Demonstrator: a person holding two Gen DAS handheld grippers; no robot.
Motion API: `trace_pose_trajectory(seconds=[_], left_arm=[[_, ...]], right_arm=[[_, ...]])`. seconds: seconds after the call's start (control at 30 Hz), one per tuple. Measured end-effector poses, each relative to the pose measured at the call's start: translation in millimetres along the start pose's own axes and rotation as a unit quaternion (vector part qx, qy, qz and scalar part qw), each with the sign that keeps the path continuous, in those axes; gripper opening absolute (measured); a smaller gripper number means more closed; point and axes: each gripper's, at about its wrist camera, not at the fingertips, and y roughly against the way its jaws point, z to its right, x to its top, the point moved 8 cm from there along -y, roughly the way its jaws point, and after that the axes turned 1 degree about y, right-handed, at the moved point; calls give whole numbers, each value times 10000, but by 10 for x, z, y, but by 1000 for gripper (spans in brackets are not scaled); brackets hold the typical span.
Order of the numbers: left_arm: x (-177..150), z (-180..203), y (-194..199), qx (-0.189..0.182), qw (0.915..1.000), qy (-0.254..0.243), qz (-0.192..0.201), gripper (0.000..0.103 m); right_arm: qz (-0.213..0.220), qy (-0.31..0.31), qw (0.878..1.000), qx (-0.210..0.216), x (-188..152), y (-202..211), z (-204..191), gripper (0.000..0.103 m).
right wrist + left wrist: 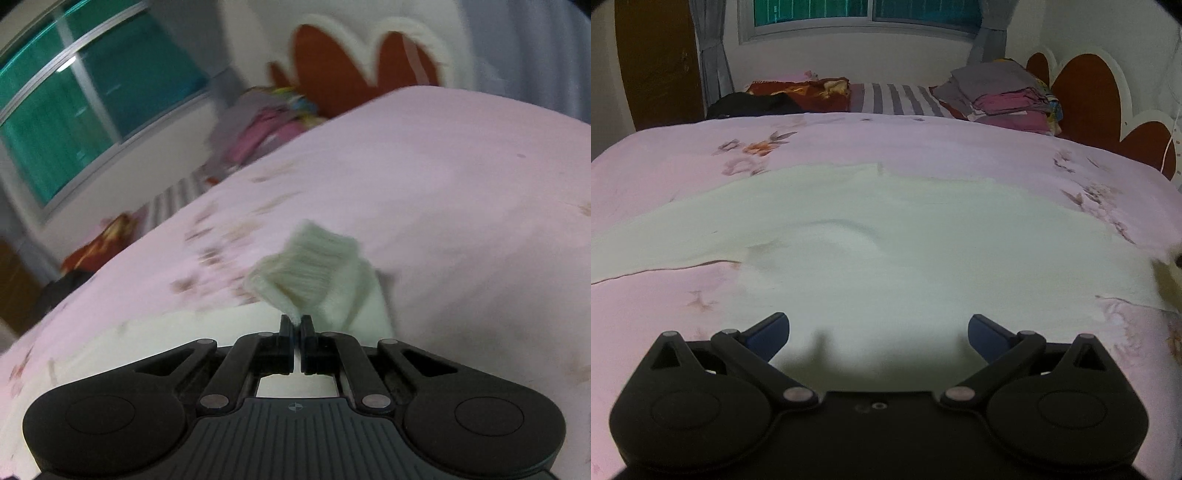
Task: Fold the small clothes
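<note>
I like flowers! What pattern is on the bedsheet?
Pink bedsheet with faded flower prints, clearest in the left wrist view.

The garment [886, 236] lies flat on the bed [683, 177], directly ahead of my left gripper [878, 332]. Behind the garment, at the bed's far right, a stack of clothes [1004, 96] sits before the headboard [1089, 96]. My right gripper [295, 323] pinches the garment's cuff [310, 258] above the bed

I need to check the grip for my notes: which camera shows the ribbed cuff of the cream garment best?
The right wrist view: the ribbed cuff rises just ahead of the right gripper, whose fingers are pinched shut on the fabric, though it is motion-blurred. The left wrist view shows the cream garment spread on the bed, with the lifted part only a blur at its right edge.
</note>
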Motion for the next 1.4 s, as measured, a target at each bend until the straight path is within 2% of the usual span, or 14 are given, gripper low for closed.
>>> trace_pose_trajectory(seconds=[0.13, 0.3, 0.53, 0.73, 0.8, 0.83, 0.87, 0.93, 0.97, 1.03, 1.07, 1.13, 1.3, 1.4], left_arm=[[-21, -347, -12, -53, 10000, -45, 18, 103], [-55, -820, 55, -124, 9998, 51, 123, 102], [-75, -1364, 98, -307, 9974, 631, 149, 99], [48, -1528, 28, -434, 9947, 919, 181, 99], [106, -1488, -18, -501, 9945, 905, 168, 99], [136, -1449, -43, -561, 9944, 879, 163, 97], [167, -1391, -69, -641, 9941, 858, 166, 96], [234, -1204, -149, -888, 9925, 824, 135, 89], [258, -1094, -200, -1037, 9913, 806, 100, 87], [324, -816, -333, -1396, 9874, 739, 4, 73], [345, -673, -401, -1540, 9855, 713, -75, 70], [404, -378, -566, -1874, 9795, 717, -201, 57], [442, 57, -1011, -1998, 9760, 690, -531, 51], [518, 205, -1159, -2054, 9749, 709, -493, 47]], right_arm=[[-133, 712, 9969, 315, -218, -73, -865, 2], [-298, 1529, 9858, 626, -641, -225, -1795, 2], [-602, 2250, 9674, 999, -1223, -560, -2658, 2], [-787, 2564, 9562, 1170, -1604, -868, -3108, 3], [-802, 2636, 9542, 1170, -1699, -937, -3170, 8], [-772, 2756, 9511, 1165, -1740, -930, -3204, 26], [-704, 2834, 9480, 1265, -1759, -882, -3233, 49], [-440, 2832, 9490, 1313, -1719, -708, -3213, 59], [-344, 2811, 9506, 1273, -1678, -648, -3162, 59], [-401, 2550, 9574, 1292, -1614, -554, -2998, 57], [-441, 2379, 9617, 1287, -1584, -514, -2895, 41], [-557, 2112, 9697, 1098, -1517, -482, -2637, 26], [-662, 1567, 9827, 730, -1344, -380, -1972, 22], [-644, 1185, 9896, 506, -1209, -390, -1638, 22]])
